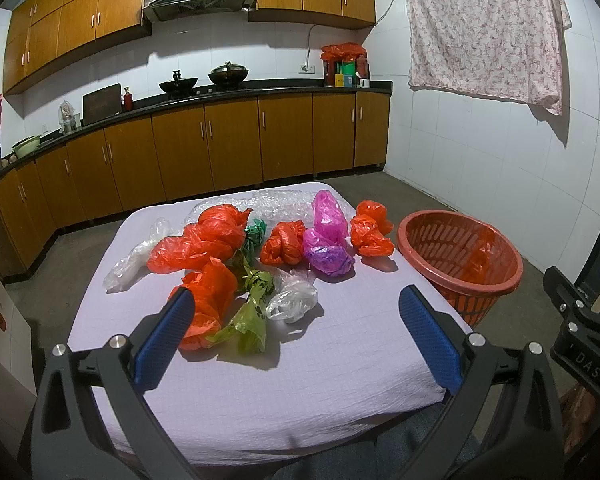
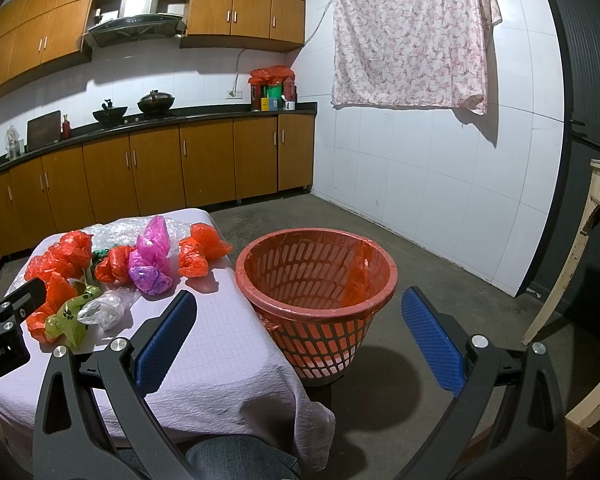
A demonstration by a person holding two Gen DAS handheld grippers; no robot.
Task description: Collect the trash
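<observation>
Both grippers' jaws wide apart, empty.

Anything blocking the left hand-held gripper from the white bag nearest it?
Nothing visible. The left hand-held gripper is open, with only bare cloth before the white bag. A green bag lies beside it, touching, left.
</observation>
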